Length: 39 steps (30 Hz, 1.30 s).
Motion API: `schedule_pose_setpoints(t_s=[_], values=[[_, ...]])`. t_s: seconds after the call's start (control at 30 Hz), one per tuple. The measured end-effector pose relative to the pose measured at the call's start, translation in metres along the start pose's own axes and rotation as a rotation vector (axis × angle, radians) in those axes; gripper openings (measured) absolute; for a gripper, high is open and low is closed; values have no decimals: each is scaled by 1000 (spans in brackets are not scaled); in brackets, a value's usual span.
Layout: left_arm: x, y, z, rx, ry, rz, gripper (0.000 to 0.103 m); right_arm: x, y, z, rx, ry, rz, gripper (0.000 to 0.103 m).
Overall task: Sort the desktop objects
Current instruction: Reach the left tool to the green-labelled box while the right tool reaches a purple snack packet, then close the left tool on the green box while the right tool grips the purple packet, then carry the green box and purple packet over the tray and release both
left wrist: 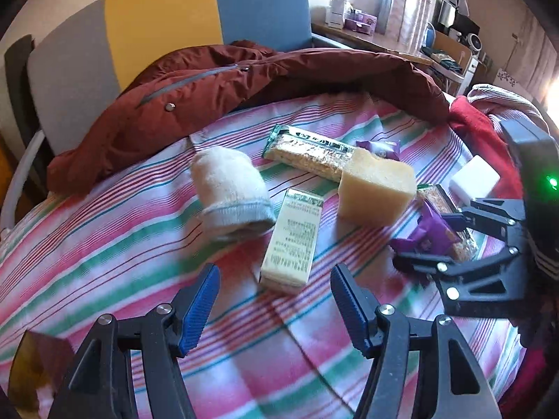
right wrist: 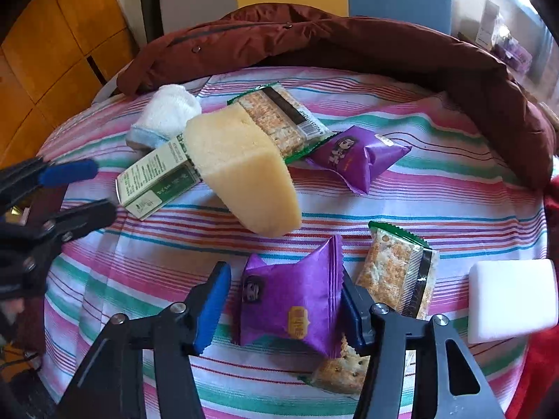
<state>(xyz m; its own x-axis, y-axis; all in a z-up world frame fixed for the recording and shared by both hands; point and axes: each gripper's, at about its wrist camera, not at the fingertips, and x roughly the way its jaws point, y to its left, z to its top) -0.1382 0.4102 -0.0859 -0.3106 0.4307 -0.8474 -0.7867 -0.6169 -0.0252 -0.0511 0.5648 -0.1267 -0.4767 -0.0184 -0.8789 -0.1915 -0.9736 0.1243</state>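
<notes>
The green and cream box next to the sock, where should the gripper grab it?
Grip the green and cream box across its two long sides, coming down from above. It lies flat and narrow, pointing lengthwise between the open left gripper fingers, with free cloth on both sides.

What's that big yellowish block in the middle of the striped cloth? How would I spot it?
Start at the dark red jacket along the far edge of the striped cloth. Near the cloth's middle lies the pale yellow sponge block, beside a green-and-white carton. It alone is bare, unwrapped and thick.

Domestic room: striped cloth over the worktop, maroon jacket along its far edge, curtained window, cluttered desk beyond.
</notes>
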Motion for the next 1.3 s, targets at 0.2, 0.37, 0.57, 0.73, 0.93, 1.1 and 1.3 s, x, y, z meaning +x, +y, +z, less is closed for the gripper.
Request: schedule_pose_setpoints(t_s=[0.2, 0.37, 0.57, 0.73, 0.93, 1.1, 1.3], values=[[17, -5, 11, 37, 10, -15, 65, -1, 4, -2, -37, 5, -6, 61], [31, -12, 17, 78, 11, -4, 60, 1, 4, -3, -44, 5, -11, 60], [45, -15, 18, 101, 35, 0, 36, 2, 5, -5, -59, 6, -27, 57], [39, -10, 11, 69, 32, -17, 31, 2, 8, -6, -59, 2, -20, 48], [23, -8, -7, -9, 35, -41, 31, 1, 17, -7, -77, 3, -1, 42], [9, -7, -23, -71, 29, -51, 31, 2, 27, -7, -105, 9, 26, 42], [-17, -5, -40, -128, -14, -52, 31, 0, 40, -7, -130, 12, 63, 42]])
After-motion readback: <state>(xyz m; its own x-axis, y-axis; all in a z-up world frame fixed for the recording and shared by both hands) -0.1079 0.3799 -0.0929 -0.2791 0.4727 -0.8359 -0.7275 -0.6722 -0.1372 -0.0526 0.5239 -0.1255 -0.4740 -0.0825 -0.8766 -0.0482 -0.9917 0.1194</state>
